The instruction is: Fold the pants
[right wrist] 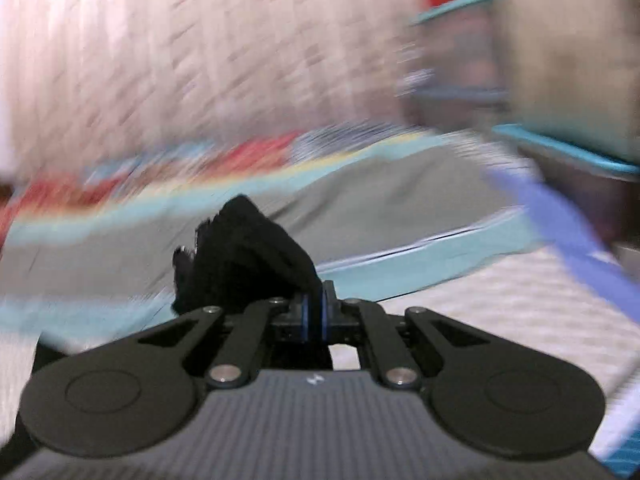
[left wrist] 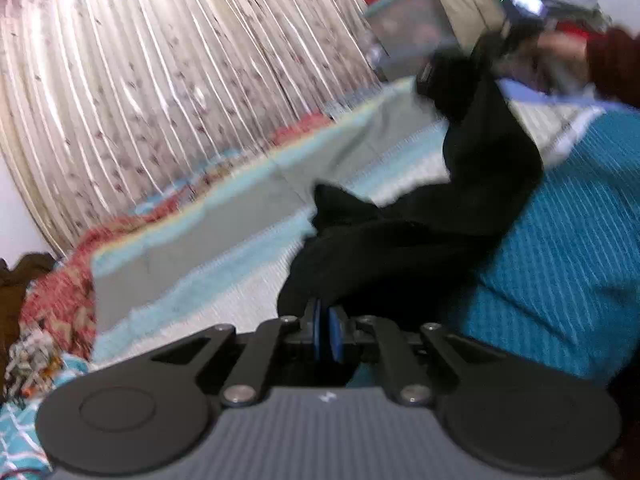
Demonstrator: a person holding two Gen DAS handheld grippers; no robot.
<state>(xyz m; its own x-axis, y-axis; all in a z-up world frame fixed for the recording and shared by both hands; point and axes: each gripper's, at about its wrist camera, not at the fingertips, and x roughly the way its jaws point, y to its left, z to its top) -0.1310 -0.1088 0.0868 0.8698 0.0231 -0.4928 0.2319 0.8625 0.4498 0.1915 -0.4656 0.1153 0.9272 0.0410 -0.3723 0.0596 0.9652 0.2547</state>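
Note:
Black pants (left wrist: pixel 420 236) stretch across a bed, lifted off the covers between my two grippers. My left gripper (left wrist: pixel 326 320) is shut on one end of the cloth, its blue pads pressed together with black fabric bunched just ahead. In the left wrist view the other end rises to the upper right, where my right gripper (left wrist: pixel 472 64) is carried by a hand in a dark red sleeve (left wrist: pixel 612 64). In the blurred right wrist view my right gripper (right wrist: pixel 316 304) is shut on a bunch of the black pants (right wrist: pixel 248 248) that sticks up left of its pads.
The bed carries a grey and light blue sheet (left wrist: pixel 224 216), a teal ribbed blanket (left wrist: pixel 572 248) at right and a red patterned cover (left wrist: pixel 56 296) at left. A pleated floral curtain (left wrist: pixel 160 80) hangs behind. A plastic box with a red lid (left wrist: pixel 404 16) stands at the back.

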